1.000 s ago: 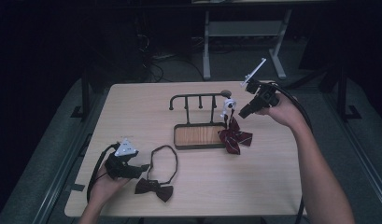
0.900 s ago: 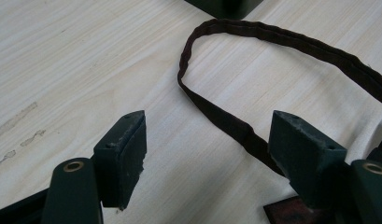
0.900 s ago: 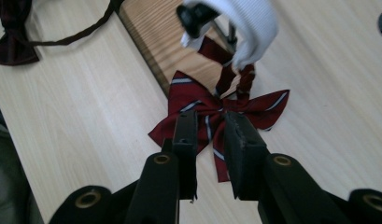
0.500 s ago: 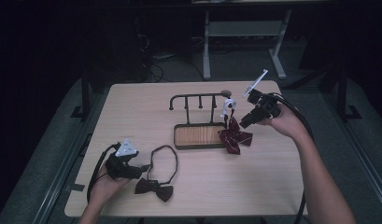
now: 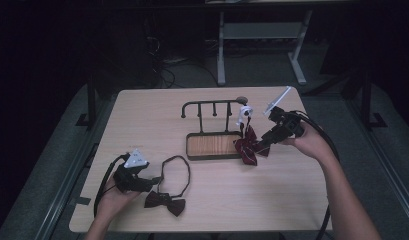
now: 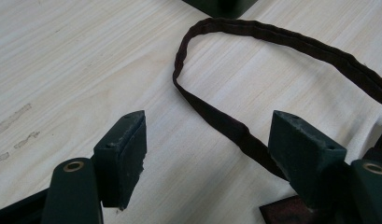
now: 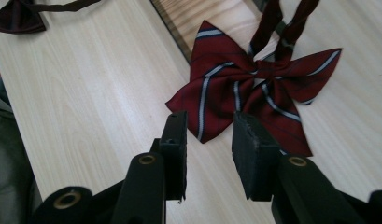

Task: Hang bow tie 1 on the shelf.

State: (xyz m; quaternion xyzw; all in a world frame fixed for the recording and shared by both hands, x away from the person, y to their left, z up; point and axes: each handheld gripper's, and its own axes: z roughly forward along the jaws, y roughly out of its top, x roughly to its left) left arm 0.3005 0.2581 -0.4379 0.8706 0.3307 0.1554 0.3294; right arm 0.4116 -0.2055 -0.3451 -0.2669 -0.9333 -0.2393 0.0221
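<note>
A dark red striped bow tie (image 5: 248,146) (image 7: 254,88) rests on the table against the right end of a black hook rack (image 5: 214,105). Its strap (image 7: 291,23) runs up towards the rack. My right gripper (image 5: 262,144) (image 7: 209,119) is low beside it, and its jaws have just been opening. The tie's near lobe lies between the tips with neither pad pressing on it. My left gripper (image 5: 153,181) (image 6: 208,119) stands wide open near the table's front left. The strap (image 6: 216,121) of a dark brown bow tie (image 5: 165,203) lies loose between its jaws.
The rack stands on a wooden base tray (image 5: 212,146) in the middle of the table. A small white piece (image 5: 245,113) hangs at the rack's right end. Bare tabletop lies along the front right and back left. The table edge runs just behind my left hand.
My right hand has sunk towards the table and come in beside the red bow tie. The left hand and the brown bow tie have stayed put.
</note>
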